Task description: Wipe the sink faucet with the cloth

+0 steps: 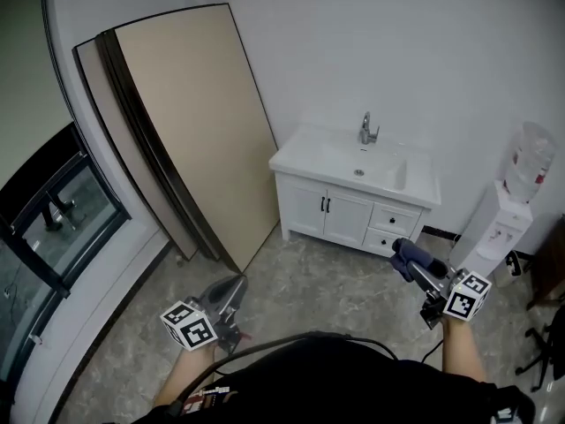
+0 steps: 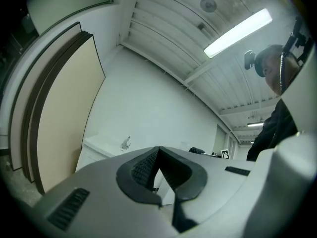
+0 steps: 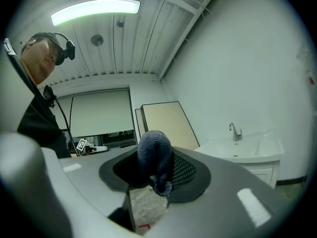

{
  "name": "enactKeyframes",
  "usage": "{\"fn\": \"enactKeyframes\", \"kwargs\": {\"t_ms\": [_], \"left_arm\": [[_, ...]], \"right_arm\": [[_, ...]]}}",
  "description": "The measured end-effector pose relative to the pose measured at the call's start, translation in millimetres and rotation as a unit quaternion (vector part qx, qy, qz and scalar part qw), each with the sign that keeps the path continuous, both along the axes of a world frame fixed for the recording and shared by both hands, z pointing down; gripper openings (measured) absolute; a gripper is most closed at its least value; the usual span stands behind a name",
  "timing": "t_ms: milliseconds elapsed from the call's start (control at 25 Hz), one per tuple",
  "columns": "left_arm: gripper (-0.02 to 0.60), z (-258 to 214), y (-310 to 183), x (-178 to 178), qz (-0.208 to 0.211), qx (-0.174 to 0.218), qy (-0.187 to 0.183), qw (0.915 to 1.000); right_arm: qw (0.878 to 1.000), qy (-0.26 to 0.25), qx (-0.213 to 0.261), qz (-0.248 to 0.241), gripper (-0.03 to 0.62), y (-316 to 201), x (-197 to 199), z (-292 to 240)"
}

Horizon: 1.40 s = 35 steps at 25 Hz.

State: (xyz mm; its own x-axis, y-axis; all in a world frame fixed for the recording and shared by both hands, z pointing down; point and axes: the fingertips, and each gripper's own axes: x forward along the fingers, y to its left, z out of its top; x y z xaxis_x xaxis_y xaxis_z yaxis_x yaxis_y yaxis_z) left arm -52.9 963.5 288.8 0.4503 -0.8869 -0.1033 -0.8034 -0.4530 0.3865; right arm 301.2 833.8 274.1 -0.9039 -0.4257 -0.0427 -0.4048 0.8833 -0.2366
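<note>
The right claw (image 3: 155, 169) is pinching a dark blue-grey knitted cloth (image 3: 153, 151), bunched into a rounded wad that is bulging up between the jaws. The left claw (image 2: 158, 156) is pressing its jaws together on nothing. The chrome faucet (image 1: 367, 129) is standing at the back edge of the white sink (image 1: 311, 151), well apart from both claws.

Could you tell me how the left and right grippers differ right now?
The right gripper is shut on a dark blue cloth; the left gripper is shut on nothing. The right gripper is on the sink's side; the left gripper is nearer the leaning boards. Both are well short of the faucet.
</note>
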Motion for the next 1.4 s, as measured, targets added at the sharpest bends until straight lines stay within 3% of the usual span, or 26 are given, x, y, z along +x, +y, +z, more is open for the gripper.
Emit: {"fn": "enactKeyframes", "kwargs": {"t_ms": [280,520,720,840,1160,1400], "left_arm": [[-0.008,1.1,-60.5,43.1,-0.005,-0.018,0.005,0.9998],[-0.008,20.3,-106.1,30.1,0.005,-0.045,0.01,0.9989],[-0.008,29.2,-161.8,16.7,0.054,-0.033,0.02,0.9978],[-0.008,34.1,-192.1,-14.5,0.079,-0.022,0.017,0.9965],[-0.008,12.3,-272.7,-142.4,0.093,-0.016,-0.002,0.9956],[-0.008,20.7,-319.5,-210.2,0.108,-0.023,0.004,0.9939]], "right_arm": [[1.0,-0.008,-0.027,-0.014,0.143,-74.9,26.0,20.9],[0.999,-0.004,-0.051,-0.006,0.143,-113.1,11.9,41.9],[0.999,0.007,-0.043,0.016,0.143,-148.4,-14.7,39.4],[0.998,0.011,-0.042,0.038,0.143,-168.3,-44.2,38.4],[0.997,0.006,-0.019,0.069,0.143,-226.5,-154.4,14.2],[0.998,0.019,-0.028,0.059,0.143,-267.7,-239.7,20.6]]}}
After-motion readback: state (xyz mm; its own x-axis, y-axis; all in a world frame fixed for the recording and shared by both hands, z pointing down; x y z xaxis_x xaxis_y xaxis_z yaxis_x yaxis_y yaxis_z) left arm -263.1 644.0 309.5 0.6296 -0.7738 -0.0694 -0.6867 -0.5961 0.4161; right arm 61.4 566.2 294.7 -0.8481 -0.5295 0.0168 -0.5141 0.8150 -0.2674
